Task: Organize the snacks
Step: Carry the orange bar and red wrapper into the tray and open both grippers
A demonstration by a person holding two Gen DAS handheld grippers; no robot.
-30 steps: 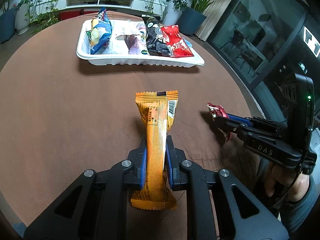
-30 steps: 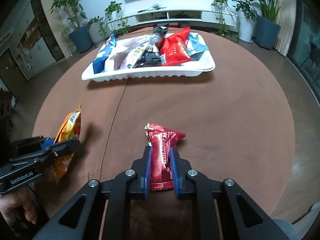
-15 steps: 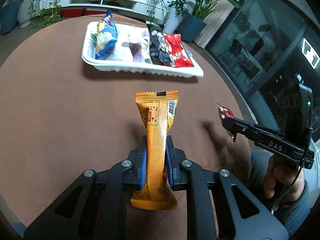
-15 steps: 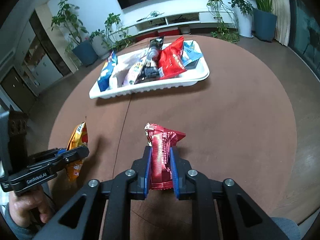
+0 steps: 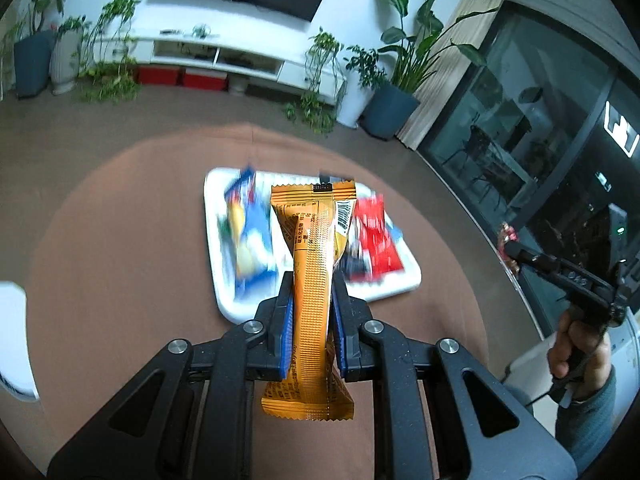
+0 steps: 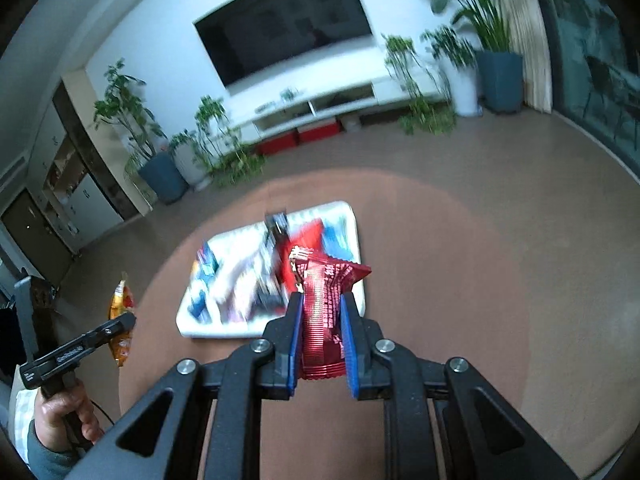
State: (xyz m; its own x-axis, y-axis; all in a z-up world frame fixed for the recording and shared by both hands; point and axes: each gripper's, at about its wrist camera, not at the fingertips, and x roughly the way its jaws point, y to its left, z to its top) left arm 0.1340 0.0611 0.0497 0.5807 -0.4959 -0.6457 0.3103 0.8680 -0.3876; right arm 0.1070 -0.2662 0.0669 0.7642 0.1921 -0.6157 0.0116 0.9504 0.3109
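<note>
Left wrist view: your left gripper is still pinching the orange snack pack, now lifted high above the white tray.

Right wrist view: same deal, your right gripper clamps the red snack pack, raised too, so both probably drop in next.

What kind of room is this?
Probably a living room or lounge: a big wall TV over a low white cabinet, potted plants around it, and a round brown table.
</note>
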